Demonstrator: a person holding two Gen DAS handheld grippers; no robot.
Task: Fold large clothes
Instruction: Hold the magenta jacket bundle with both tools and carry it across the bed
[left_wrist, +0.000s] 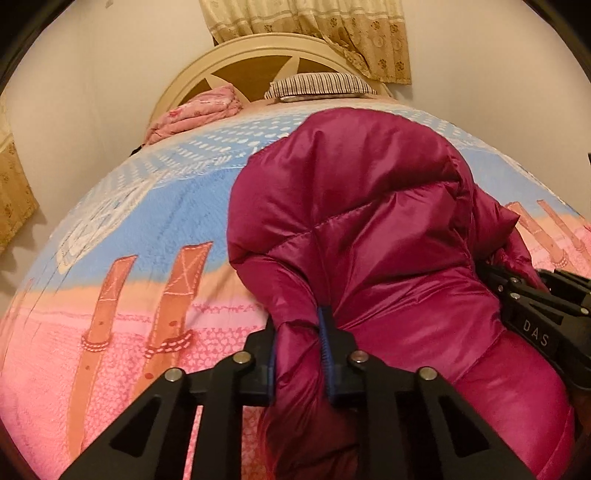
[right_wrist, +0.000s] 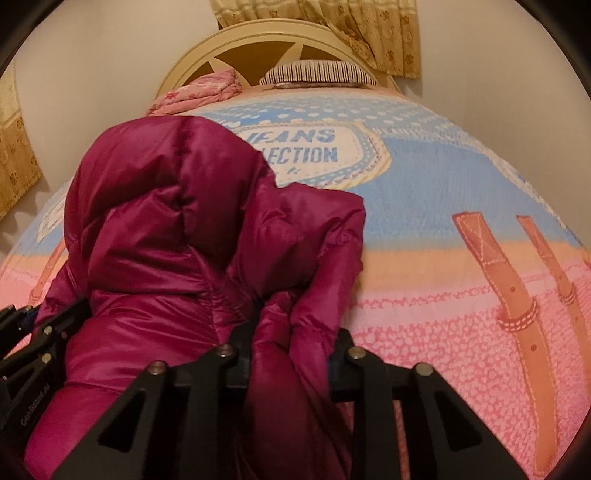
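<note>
While the left gripper (left_wrist: 301, 354) and right gripper (right_wrist: 291, 350) each pinch the near edge, the shiny magenta quilted down jacket (left_wrist: 369, 221) stretches away toward the far headboard (left_wrist: 258, 48).

Both wrist cameras sit close behind their jaws, tilted down the bed (left_wrist: 110, 221) toward the headboard (left_wrist: 236, 55); both share the magenta jacket (left_wrist: 369, 221), pillow (right_wrist: 317, 72) and curtain (right_wrist: 332, 18) at top.
</note>
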